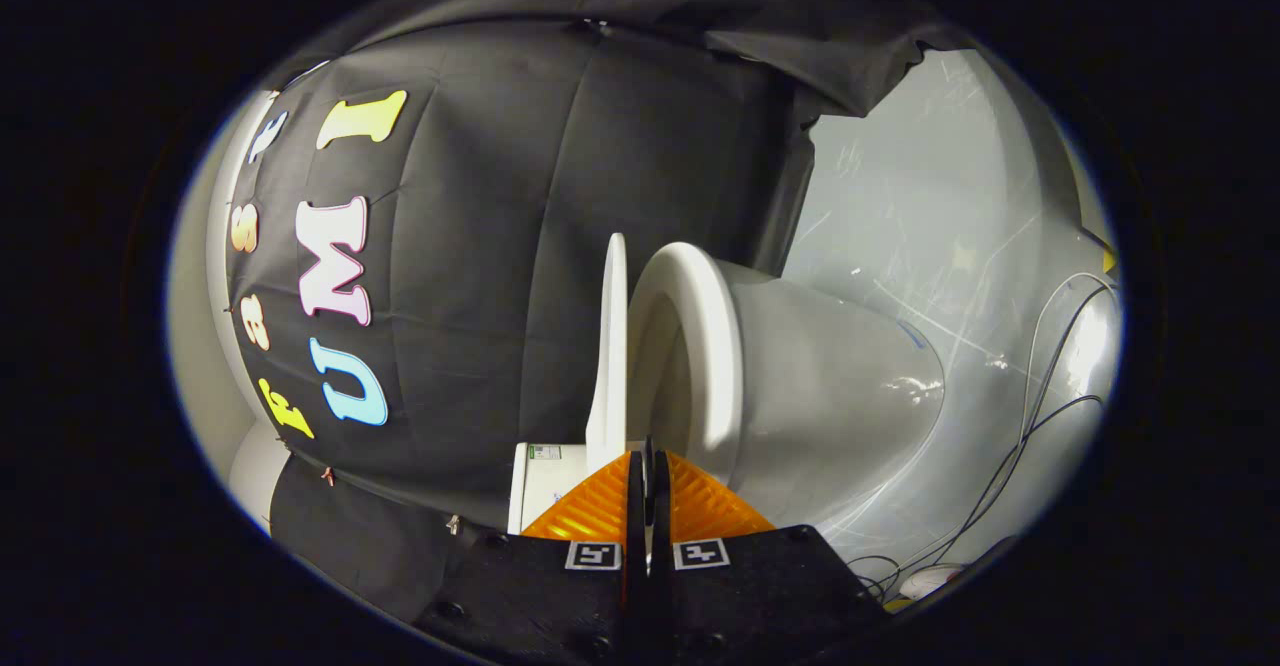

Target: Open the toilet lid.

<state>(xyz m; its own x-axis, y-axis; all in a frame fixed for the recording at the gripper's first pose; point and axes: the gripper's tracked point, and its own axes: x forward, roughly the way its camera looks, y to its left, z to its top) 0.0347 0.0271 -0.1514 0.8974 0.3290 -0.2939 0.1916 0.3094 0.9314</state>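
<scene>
Toilet lid [608, 346] stands raised off the seat [700, 346], just ahead of the fingers [648, 466], pressed together.

No legible text or labels.

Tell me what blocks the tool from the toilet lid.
Nothing visible does. The tool has its fingers closed together, tips right at the base of the toilet lid, which stands apart from the seat with an open gap between them.

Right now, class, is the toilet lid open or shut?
Open. The lid stands apart from the seat ring, with a gap between them. The tool has its fingers closed together just before that gap, gripping nothing.
</scene>
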